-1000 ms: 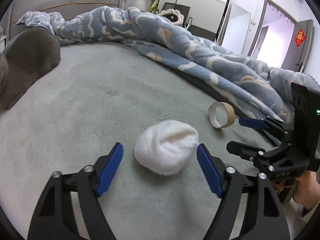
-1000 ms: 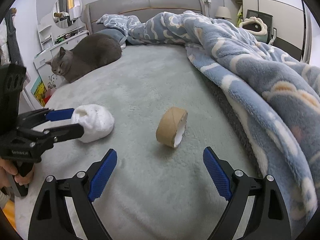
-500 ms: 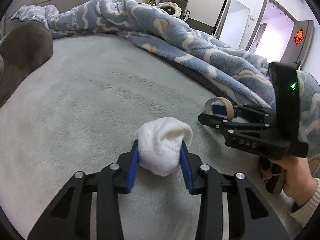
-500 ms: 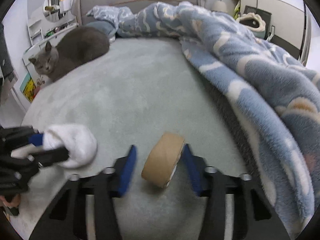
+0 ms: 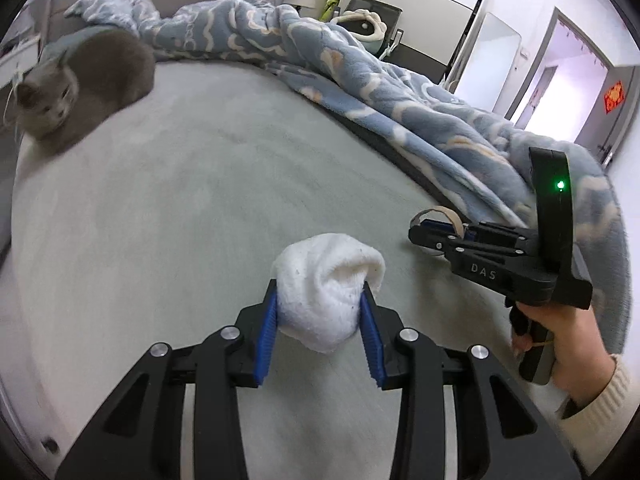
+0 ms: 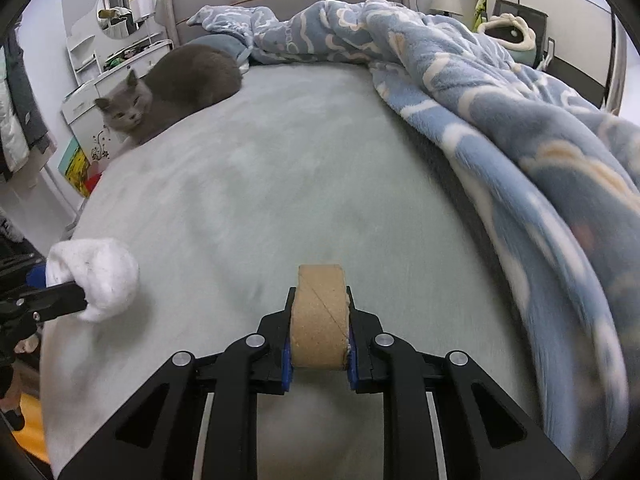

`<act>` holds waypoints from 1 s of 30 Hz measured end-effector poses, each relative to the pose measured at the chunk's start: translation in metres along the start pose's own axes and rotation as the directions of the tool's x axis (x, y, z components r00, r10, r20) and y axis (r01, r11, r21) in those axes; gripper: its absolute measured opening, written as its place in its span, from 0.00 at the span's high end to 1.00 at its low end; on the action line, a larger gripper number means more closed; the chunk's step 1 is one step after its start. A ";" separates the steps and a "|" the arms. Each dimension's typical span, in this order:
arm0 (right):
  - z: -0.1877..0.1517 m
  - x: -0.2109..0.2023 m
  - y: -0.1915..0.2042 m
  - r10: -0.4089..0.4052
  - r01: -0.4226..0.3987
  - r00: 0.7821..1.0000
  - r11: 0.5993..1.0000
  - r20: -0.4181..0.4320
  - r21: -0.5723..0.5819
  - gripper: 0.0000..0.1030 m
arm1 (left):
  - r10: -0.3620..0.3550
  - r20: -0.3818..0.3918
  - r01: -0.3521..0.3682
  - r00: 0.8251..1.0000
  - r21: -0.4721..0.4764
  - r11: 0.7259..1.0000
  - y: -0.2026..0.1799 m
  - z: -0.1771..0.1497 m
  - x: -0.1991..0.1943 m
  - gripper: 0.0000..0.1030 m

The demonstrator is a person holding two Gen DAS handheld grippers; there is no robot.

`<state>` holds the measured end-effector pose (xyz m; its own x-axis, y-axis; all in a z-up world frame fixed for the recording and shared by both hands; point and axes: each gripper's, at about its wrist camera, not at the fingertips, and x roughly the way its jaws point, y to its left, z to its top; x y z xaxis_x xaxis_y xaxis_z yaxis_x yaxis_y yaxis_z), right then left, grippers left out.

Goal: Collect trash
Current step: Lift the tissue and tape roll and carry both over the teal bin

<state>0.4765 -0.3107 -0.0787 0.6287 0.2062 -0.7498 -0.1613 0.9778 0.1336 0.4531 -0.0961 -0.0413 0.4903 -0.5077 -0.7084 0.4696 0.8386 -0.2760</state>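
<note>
Grey-green bedspread (image 6: 280, 184) in bedroom, grey cat (image 6: 180, 84) beside rumpled blue blanket (image 6: 500, 120), left gripper (image 5: 320, 316) clamped on white wad (image 5: 326, 292), right gripper (image 6: 319, 332) just closed, clamped on cardboard roll (image 6: 319, 312), round mirror (image 6: 126, 4) only in right view, open doorway (image 5: 560, 80) only in left.

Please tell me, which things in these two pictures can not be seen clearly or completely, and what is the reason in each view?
- Cardboard roll: in the left wrist view, mostly hidden behind the right gripper.
- Left gripper: in the right wrist view, cut off by the left edge; the white wad covers its tips.
- Where the trash should go: no bin shows in either view.
- Blue blanket: blurred at the right edge.
</note>
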 end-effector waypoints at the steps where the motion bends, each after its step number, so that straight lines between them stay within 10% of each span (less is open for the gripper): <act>1: -0.006 -0.012 0.004 0.010 -0.010 1.000 1.000 0.001 0.012 0.81 | 0.002 -0.003 -0.002 1.000 0.001 1.000 -0.005 -0.006 -0.006 0.61; 19: -0.136 -0.164 0.042 0.064 -0.067 0.997 0.992 0.032 0.106 0.81 | 0.039 -0.035 -0.038 0.999 0.014 0.999 -0.108 -0.144 -0.103 0.61; 30: -0.189 -0.193 0.072 0.109 -0.111 0.994 0.988 0.024 0.108 0.81 | 0.139 0.007 -0.138 0.990 -0.091 0.986 -0.103 -0.217 -0.155 0.61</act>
<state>0.1999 -0.2871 -0.0468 0.6254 0.3125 -0.7150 -0.1469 0.9471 0.2855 0.1696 -0.0607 -0.0442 0.5560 -0.3874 -0.7353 0.3286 0.9151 -0.2336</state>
